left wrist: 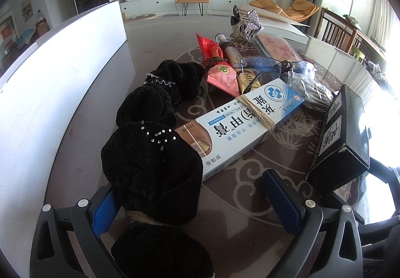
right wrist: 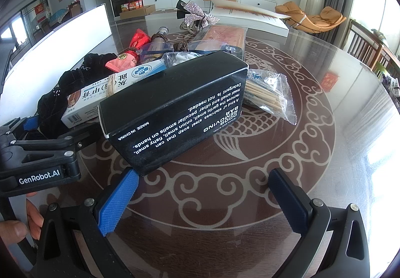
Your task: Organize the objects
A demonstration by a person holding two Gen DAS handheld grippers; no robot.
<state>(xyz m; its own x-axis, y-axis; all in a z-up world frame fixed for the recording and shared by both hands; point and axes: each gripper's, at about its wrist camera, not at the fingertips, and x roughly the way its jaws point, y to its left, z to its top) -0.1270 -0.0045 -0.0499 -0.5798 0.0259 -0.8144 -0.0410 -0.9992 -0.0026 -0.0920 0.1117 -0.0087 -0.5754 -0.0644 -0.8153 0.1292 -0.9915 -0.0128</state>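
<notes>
1. Biggest risk I see: everything sits in one tight cluster on the glass-topped surface [right wrist: 312, 128], so moving any single item probably drags a neighbour. The black box [right wrist: 175, 108] leans up on the nail cream box [left wrist: 247, 123], and its far end is right against the bag of wooden sticks [right wrist: 268, 96]. Pull the cream box out and the black one likely flops over.

2. The black velvet scrunchie [left wrist: 155, 160] is floppy and overlaps the near end of the nail cream box. A grab there could catch the carton too, or the fabric could just slide out of the pads.

3. Glass top looks slick, so a nudge from a finger would probably skate the boxes away instead of pinning them.

4. Beyond the nail cream box: the blue glasses [left wrist: 270, 66], red candy wrapper [left wrist: 212, 49] and sparkly bow clip [left wrist: 250, 20] are piled together. The glasses arm runs under other stuff, so it's a snag risk if lifted carelessly.

5. Left gripper [left wrist: 200, 200]: jaws wide apart, scrunchie lying between them against the left-hand pad, nothing clamped yet as far as I can tell.

6. Right gripper [right wrist: 202, 193]: jaws also wide apart and holding nothing. The near corner of the black box sits just above the left-hand pad; can't tell if it's touching.

7. Both tools are close together near the black box, so bumping each other seems possible.
</notes>
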